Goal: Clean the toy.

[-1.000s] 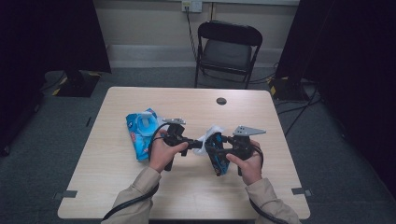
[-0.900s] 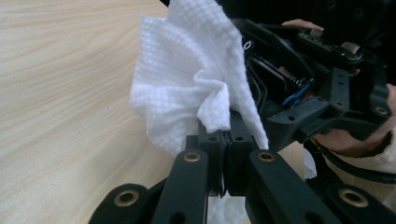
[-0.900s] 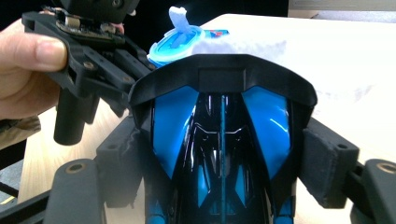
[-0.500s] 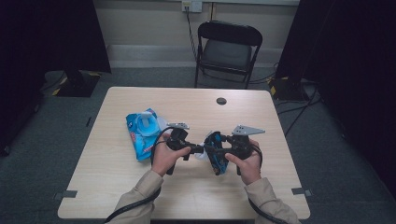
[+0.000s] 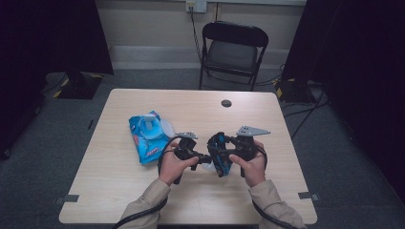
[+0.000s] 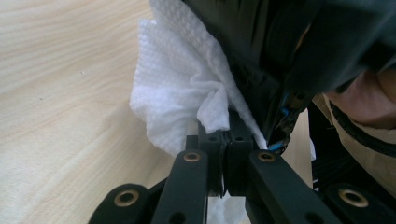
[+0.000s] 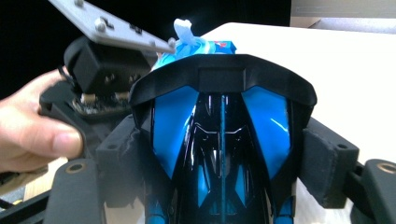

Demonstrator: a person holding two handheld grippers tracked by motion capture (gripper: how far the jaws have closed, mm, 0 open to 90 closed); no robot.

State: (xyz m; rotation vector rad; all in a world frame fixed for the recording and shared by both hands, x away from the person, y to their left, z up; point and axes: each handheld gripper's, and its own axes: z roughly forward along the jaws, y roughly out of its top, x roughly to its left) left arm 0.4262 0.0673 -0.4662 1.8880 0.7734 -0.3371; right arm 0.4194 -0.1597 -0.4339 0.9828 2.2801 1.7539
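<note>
Wipe (image 6: 182, 93), white, 1 pc: pinched in closed jaws of left hand-held gripper (image 6: 223, 140), pressed vs side of toy car to clean it. Toy car (image 7: 222, 154), black/blue: clamped between pads of right hand-held gripper (image 5: 224, 155), held just above table (image 5: 143, 200) w/ flank facing wipe. Wipes pack (image 5: 148, 136), blue: on table, left of hands, near for refills.

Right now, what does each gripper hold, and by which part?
Left gripper: a bunched fold of the white wipe. Right gripper: the black-and-blue toy car, by its two sides.
</note>
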